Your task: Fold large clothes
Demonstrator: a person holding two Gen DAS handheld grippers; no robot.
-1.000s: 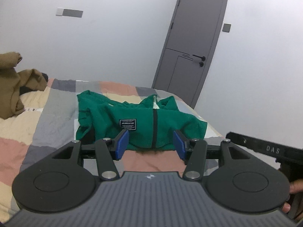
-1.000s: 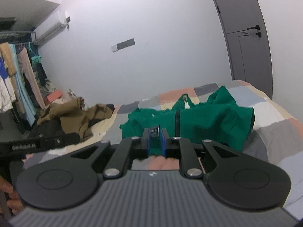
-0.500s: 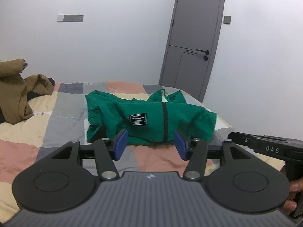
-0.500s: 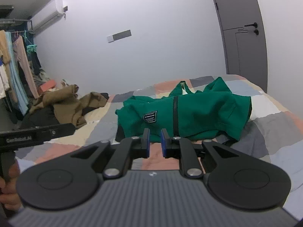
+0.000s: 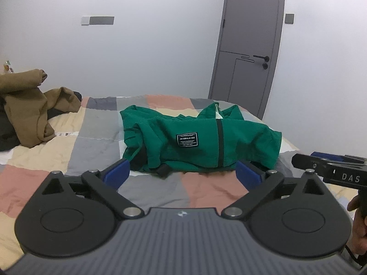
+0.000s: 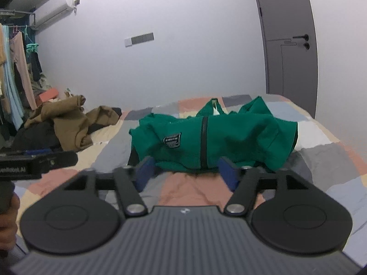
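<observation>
Item: green jacket [image 5: 201, 142], bundled on bed [image 5: 91, 142], long axis crosswise, just ahead of both grippers. Left gripper [image 5: 182, 175] jaws wide, right gripper [image 6: 187, 171] narrower (both just opening, nothing between).

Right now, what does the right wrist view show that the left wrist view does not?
Only the right wrist view shows the air conditioner and the hanging clothes rack at the left. Only the left wrist view shows the whole grey door. Both show the green jacket lying on the patchwork bed cover, the brown garment, and open tongs with nothing between them: left tongs, right tongs.
</observation>
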